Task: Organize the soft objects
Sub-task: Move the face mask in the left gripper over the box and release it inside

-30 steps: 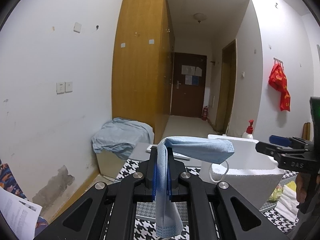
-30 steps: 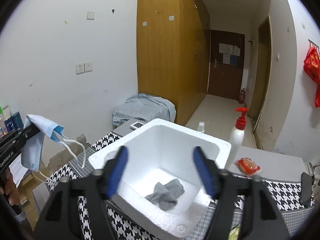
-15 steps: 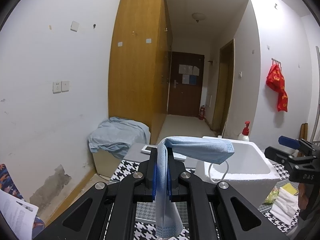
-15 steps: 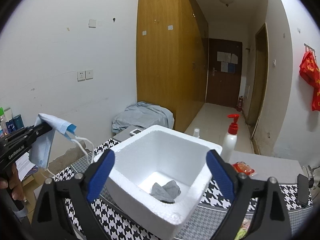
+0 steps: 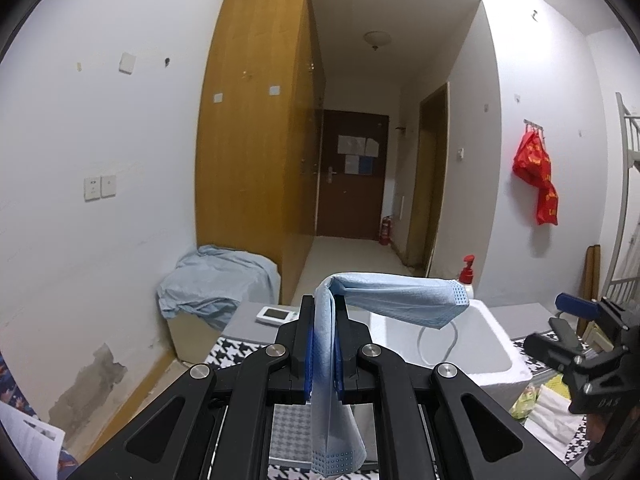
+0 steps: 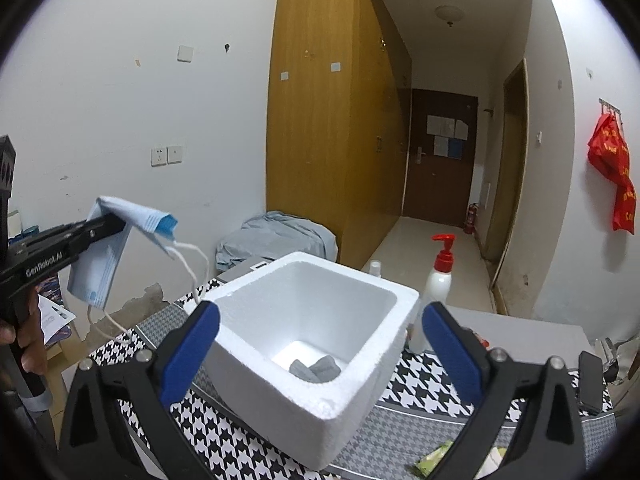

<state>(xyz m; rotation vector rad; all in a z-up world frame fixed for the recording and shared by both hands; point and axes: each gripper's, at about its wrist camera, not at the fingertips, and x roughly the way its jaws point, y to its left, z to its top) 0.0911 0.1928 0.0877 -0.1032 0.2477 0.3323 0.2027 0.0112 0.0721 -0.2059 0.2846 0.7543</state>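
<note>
The left gripper (image 5: 323,354) is clamped mid-panel on a blue face mask (image 5: 394,299), light, limp and draping with ear loops dangling, held left of the foam box (image 6: 316,360); the right gripper (image 6: 320,354) stands apart, empty.

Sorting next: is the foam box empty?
No. The foam box already holds a grey cloth on its bottom; the mask isn't in.
</note>
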